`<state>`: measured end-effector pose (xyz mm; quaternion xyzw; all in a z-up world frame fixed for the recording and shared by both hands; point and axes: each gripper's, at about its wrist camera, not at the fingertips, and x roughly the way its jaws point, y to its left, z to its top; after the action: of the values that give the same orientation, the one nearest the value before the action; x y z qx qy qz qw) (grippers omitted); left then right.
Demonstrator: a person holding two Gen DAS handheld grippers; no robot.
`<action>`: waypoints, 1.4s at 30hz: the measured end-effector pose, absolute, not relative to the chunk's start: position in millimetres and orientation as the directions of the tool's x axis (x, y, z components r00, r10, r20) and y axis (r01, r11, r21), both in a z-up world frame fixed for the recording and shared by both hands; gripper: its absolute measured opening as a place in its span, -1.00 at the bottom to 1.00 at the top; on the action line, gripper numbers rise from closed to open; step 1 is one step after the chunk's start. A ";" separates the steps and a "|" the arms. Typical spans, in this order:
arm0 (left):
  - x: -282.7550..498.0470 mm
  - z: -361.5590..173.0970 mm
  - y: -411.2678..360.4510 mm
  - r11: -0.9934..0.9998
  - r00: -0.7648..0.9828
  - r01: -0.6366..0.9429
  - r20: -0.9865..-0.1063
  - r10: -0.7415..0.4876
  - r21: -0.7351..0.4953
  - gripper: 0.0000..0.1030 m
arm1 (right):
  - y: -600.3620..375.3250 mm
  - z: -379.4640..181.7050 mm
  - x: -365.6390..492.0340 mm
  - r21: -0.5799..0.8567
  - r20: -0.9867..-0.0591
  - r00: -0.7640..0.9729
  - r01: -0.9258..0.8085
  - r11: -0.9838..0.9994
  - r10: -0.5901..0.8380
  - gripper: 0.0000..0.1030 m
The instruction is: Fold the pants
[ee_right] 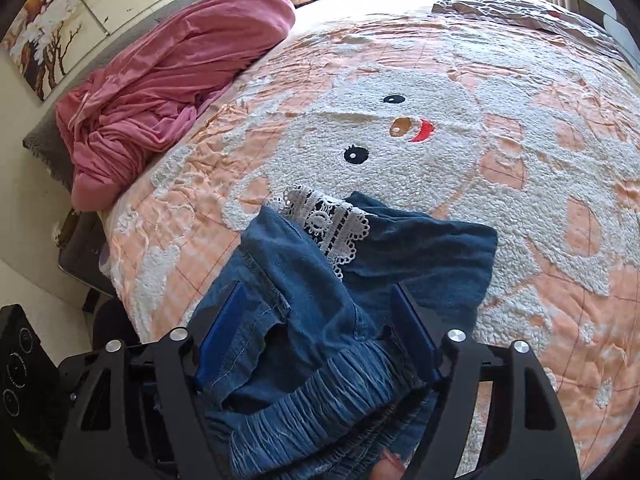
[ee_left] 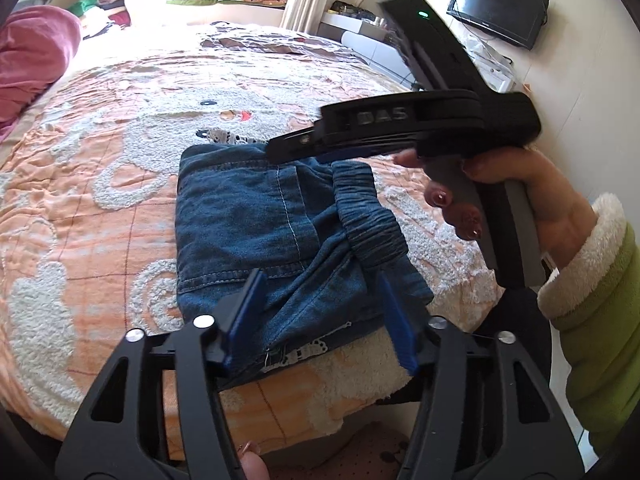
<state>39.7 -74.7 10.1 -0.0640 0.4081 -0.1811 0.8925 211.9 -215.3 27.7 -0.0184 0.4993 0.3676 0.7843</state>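
Blue denim pants (ee_left: 264, 224) with an elastic waistband (ee_left: 368, 220) and white lace trim (ee_right: 324, 220) lie folded into a small square near the bed's front edge. My left gripper (ee_left: 320, 312) is open, its blue pads either side of the near edge of the pants. My right gripper (ee_right: 316, 328) is open, hovering over the waistband end (ee_right: 320, 400) of the pants (ee_right: 400, 256). From the left wrist view the right gripper's body (ee_left: 400, 128) is above the far right of the pants; its fingertips look close together there.
The bed has an orange and white bear-pattern quilt (ee_left: 100, 160), also in the right wrist view (ee_right: 520, 160). A pink blanket (ee_right: 168, 80) lies at the headboard end. A TV (ee_left: 496, 8) and a white cabinet (ee_left: 368, 40) stand by the far wall.
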 end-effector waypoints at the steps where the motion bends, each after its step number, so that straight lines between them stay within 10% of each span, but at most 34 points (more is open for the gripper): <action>1: 39.3 8.7 -75.7 0.925 0.594 0.278 -0.710 -0.378 -0.259 -0.36 | -209.4 23.7 212.5 0.305 -0.817 0.234 -0.600 0.740 0.527 -0.33; 10: 31.7 -8.7 -91.6 0.914 0.536 0.345 -0.755 -0.378 -0.213 -0.47 | -197.1 -9.3 217.4 0.122 -0.868 0.338 -0.564 0.817 0.363 -0.46; 15: 30.5 -2.2 -89.5 0.912 0.545 0.345 -0.744 -0.386 -0.220 -0.18 | -212.5 9.5 205.3 0.147 -0.831 0.373 -0.568 0.810 0.412 0.19; 23: 25.3 25.9 -79.4 0.937 0.631 0.314 -0.705 -0.325 -0.152 0.22 | -272.6 47.2 176.9 0.274 -0.735 0.439 -0.506 0.818 0.517 0.52; 42: 65.0 22.3 -26.0 0.989 0.691 0.114 -0.708 -0.147 -0.093 0.58 | -309.1 27.9 146.1 0.396 -0.690 0.459 -0.409 0.822 0.560 0.74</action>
<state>65.0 -26.0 22.3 -0.0209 0.3868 -0.0709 0.9192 146.1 -309.1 27.9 0.0869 0.4349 0.2850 0.8497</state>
